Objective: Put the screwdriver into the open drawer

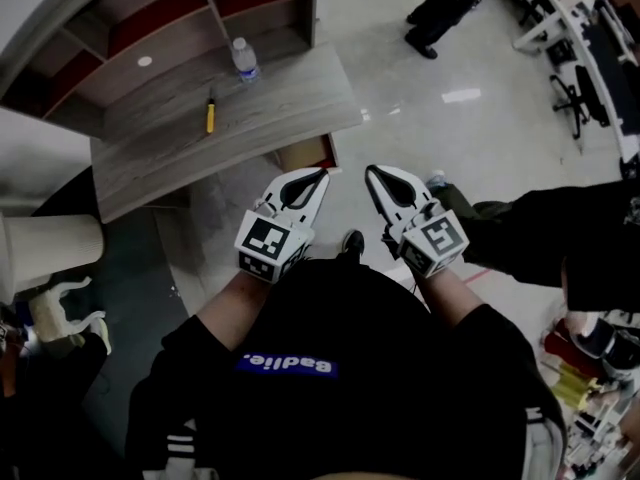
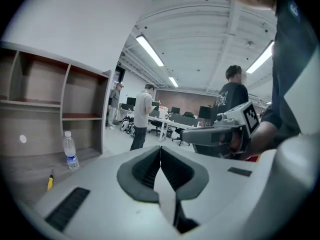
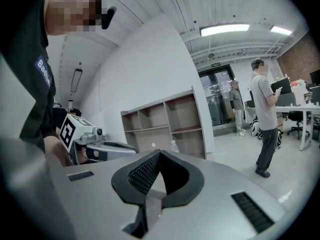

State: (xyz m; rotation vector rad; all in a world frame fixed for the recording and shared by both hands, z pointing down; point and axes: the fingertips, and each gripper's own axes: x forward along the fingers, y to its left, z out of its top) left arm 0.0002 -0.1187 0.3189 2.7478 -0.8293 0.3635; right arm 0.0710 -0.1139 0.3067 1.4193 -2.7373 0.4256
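The screwdriver (image 1: pixel 210 114), with a yellow handle, lies on the grey wooden desk (image 1: pixel 290 98), far from both grippers. It also shows small at the left edge of the left gripper view as the screwdriver (image 2: pixel 50 180). Under the desk's near edge a brown box juts out, which looks like the open drawer (image 1: pixel 306 154). I hold my left gripper (image 1: pixel 324 173) (image 2: pixel 160 148) in front of my body, shut and empty. Beside it my right gripper (image 1: pixel 369 170) (image 3: pixel 159 153) is shut too, with nothing in it. Both point towards the desk, over the floor.
A water bottle (image 1: pixel 245 60) (image 2: pixel 70 151) stands on the desk behind the screwdriver. Open shelves (image 1: pixel 150 18) (image 3: pixel 165 119) rise at the desk's back. A white chair (image 1: pixel 50 268) stands at my left. People stand and office desks (image 1: pixel 570 28) stretch beyond on the shiny floor.
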